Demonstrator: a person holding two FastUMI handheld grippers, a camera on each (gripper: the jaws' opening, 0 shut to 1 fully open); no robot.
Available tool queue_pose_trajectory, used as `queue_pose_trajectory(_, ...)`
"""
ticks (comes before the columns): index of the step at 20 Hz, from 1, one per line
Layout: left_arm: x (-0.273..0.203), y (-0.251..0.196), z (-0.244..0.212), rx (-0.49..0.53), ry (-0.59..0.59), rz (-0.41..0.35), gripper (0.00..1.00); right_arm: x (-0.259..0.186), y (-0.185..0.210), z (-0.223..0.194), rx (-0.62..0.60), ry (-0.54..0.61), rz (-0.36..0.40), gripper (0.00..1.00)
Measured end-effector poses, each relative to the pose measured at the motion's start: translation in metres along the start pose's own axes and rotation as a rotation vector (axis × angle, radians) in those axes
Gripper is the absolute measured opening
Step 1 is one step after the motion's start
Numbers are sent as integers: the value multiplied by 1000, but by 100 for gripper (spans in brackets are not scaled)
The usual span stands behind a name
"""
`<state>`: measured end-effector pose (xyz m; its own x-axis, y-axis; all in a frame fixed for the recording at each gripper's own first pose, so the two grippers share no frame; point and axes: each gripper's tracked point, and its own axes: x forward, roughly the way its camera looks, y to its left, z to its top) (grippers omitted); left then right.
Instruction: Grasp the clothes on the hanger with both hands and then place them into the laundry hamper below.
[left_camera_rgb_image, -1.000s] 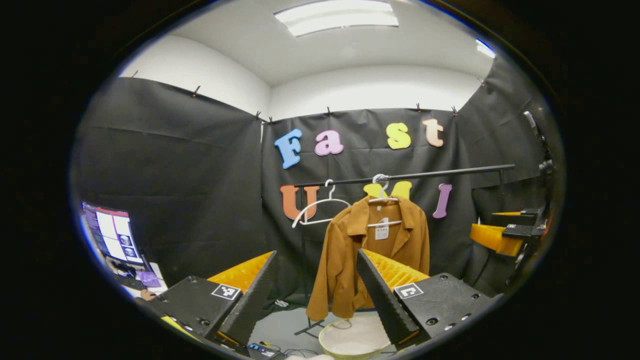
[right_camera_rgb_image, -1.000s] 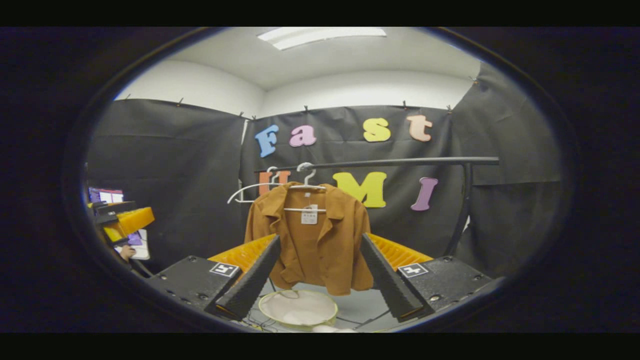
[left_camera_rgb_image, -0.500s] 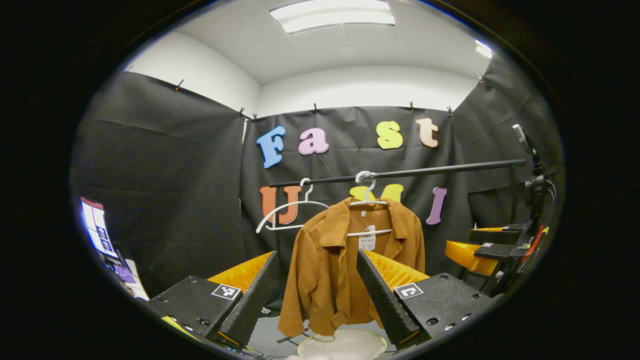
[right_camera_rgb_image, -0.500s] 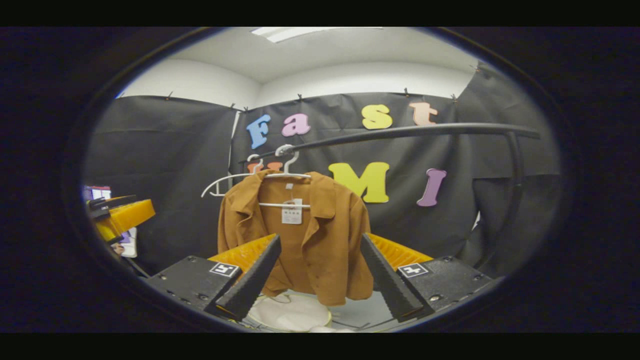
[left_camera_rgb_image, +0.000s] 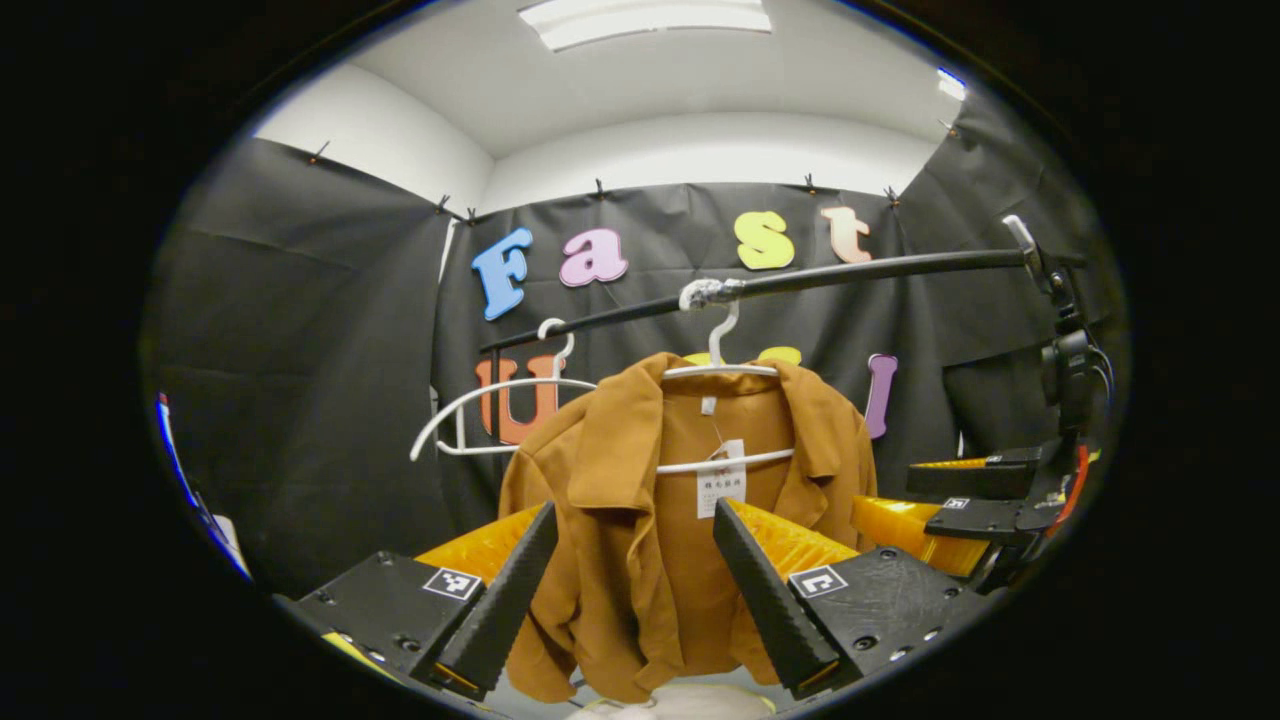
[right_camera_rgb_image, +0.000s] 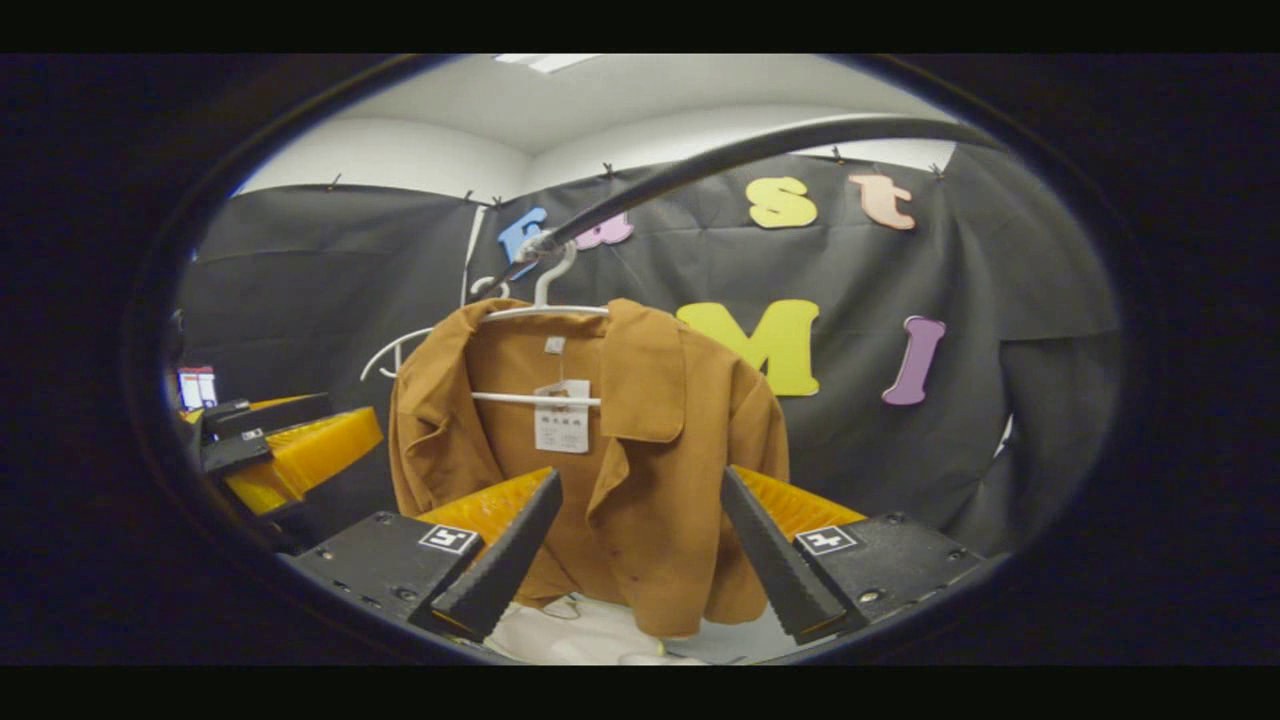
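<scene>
spread tongs (left_camera_rgb_image: 630, 590) facing hung jacket (left_camera_rgb_image: 650, 520)

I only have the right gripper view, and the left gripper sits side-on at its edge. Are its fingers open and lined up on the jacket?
Observer: Yes. In the left gripper view the left gripper is open, with the jacket framed between its fingers and, as far as I can tell, not touching them.
Operator: Is the spare hanger tangled with the jacket's?
Observer: No. The empty hanger hangs on the rail by its own hook, apart from the jacket's hanger.
</scene>
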<state>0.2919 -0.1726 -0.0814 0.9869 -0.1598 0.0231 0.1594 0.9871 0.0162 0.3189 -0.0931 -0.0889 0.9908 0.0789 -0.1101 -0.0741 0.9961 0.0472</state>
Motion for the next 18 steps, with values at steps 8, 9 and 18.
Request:
queue_pose_trajectory(8, 69, 31, -35, 6, 57, 126, 99, 75, -13, -1, 27, 14, -18, 100)
queue_pose_trajectory(9, 73, 34, -37, 4, 57, 132, 99, 82, -13, -1, 27, 19, -20, 100)
queue_pose_trajectory(18, 98, 46, -60, -23, 103, 165, 100, 114, -8, -3, -11, 14, 31, 67)
